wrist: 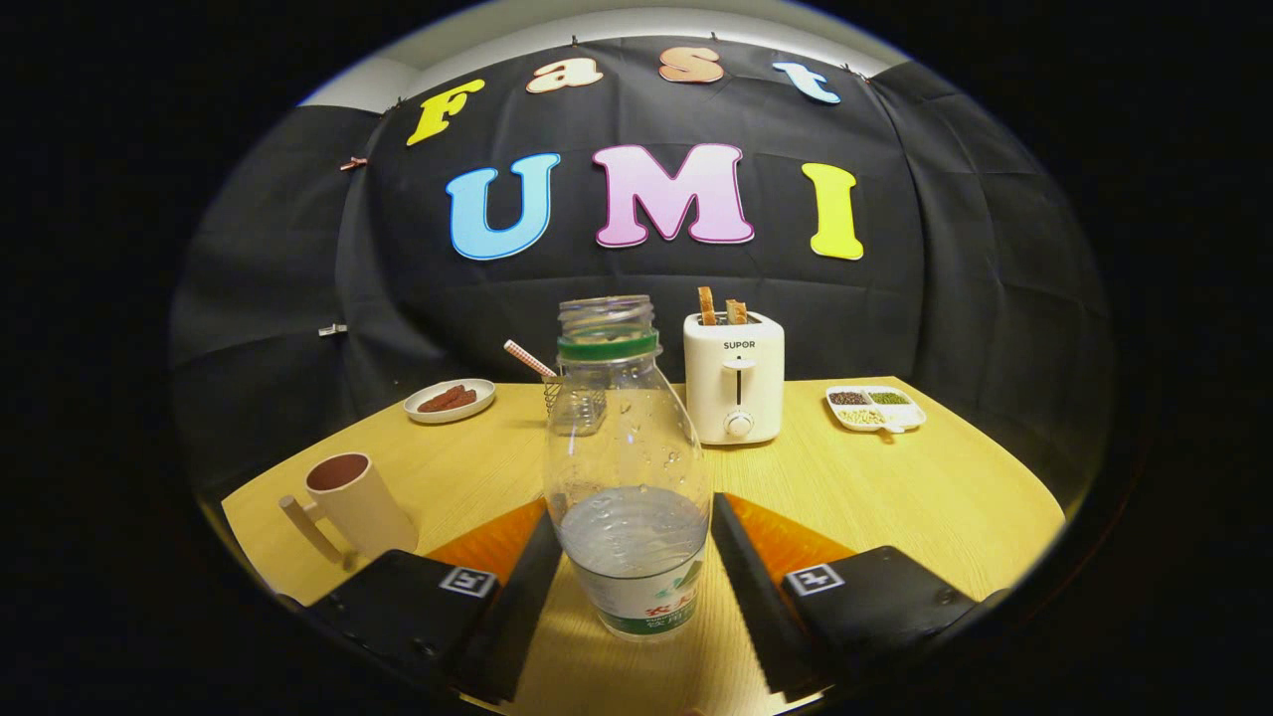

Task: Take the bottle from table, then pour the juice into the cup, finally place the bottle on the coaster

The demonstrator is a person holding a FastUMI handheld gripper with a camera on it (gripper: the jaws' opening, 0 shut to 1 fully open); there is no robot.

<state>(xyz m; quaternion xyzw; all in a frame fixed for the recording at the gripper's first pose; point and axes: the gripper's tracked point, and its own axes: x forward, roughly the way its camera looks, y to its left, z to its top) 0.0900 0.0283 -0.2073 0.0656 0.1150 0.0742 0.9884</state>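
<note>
Wood-grain table (895, 477), pale and smooth, set against black cloth. Bottle (629, 467) stands upright between the fingers of the gripper (636, 557), clear ribbed plastic, uncapped, green neck ring, liquid filling roughly the lower third, label at base. Fingers sit close along both sides; whether both press on it, cannot tell. Cup (358, 502), beige with handle, stands to the left. Beyond: white toaster (734, 378), small plate (450, 400), divided tray (875, 408).

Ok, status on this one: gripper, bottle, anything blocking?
Gripper shut on bottle, bottle upright, uncapped, part full. Cup ahead-left of fingers, path clear. Coaster unseen.
</note>
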